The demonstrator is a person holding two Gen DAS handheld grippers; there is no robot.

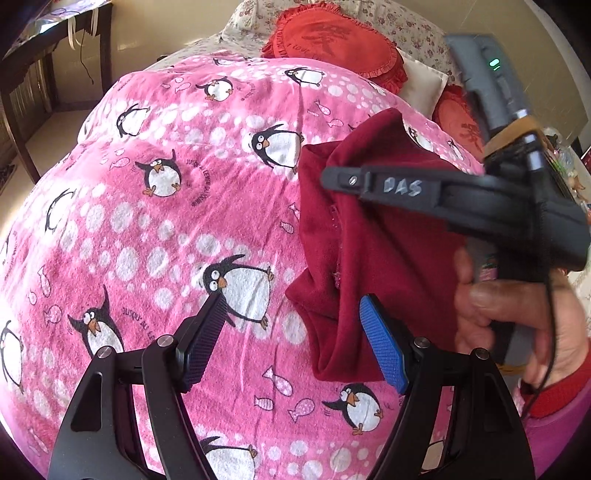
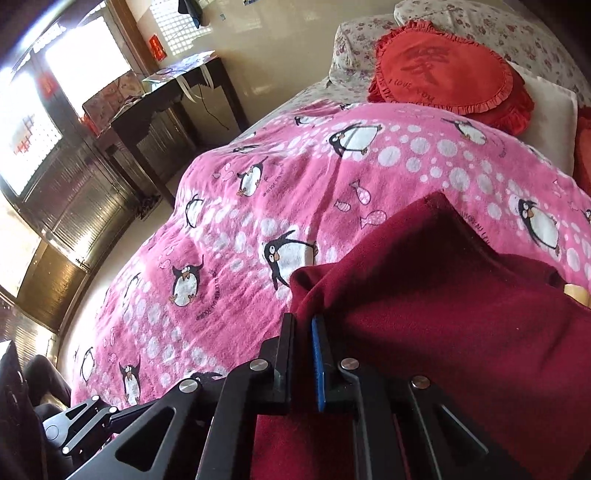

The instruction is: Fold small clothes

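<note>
A dark red garment (image 1: 373,258) hangs lifted over the pink penguin blanket (image 1: 166,221) on the bed. My right gripper (image 1: 332,177) comes in from the right in the left wrist view and is shut on the garment's upper edge. In the right wrist view my right gripper (image 2: 303,325) has its jaws closed on the red cloth (image 2: 443,295), which drapes over its right side. My left gripper (image 1: 291,321) is open and empty just above the blanket, with its blue fingertip (image 1: 380,339) against the garment's lower left edge.
Red heart cushions (image 1: 332,40) and floral pillows (image 2: 480,22) lie at the bed's head. A dark wooden table (image 2: 170,96) stands by the wall left of the bed. The person's hand (image 1: 517,317) holds the right gripper's handle.
</note>
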